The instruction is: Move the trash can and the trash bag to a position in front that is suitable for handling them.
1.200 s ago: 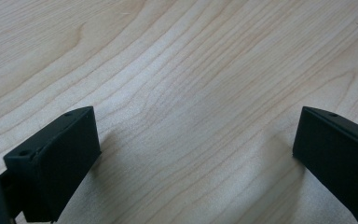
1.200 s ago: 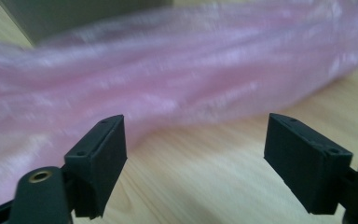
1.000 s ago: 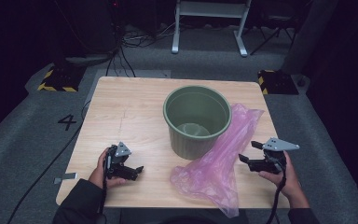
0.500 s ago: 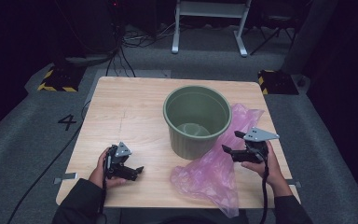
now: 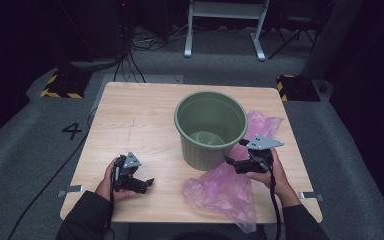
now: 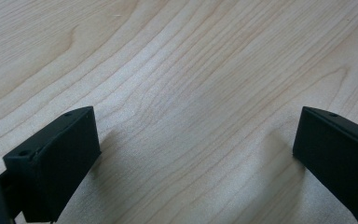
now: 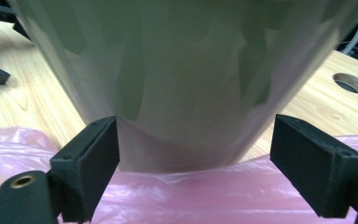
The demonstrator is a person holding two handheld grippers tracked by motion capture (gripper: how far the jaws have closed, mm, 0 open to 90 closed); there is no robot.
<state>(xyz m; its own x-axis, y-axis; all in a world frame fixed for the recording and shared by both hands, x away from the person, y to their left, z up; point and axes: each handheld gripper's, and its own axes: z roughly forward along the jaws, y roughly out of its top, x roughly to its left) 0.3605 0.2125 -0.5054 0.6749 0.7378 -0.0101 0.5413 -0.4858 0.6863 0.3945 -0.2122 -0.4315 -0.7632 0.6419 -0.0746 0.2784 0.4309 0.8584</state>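
The right gripper [image 5: 236, 162] hovers open-fingered over the pink plastic bag [image 5: 225, 187] lying right of the green bucket [image 5: 210, 127], likely to grasp it, while the open left gripper [image 5: 139, 182] rests on the near-left surface [image 5: 130, 115].

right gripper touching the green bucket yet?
Apart. In the right gripper view the right gripper has its jaws wide open over the pink bag, with the bucket wall beyond them and clear space at each jaw.

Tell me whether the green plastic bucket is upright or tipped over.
Upright. The green plastic bucket stands on its base on the wooden table, open mouth up, beside the crumpled pink plastic bag.
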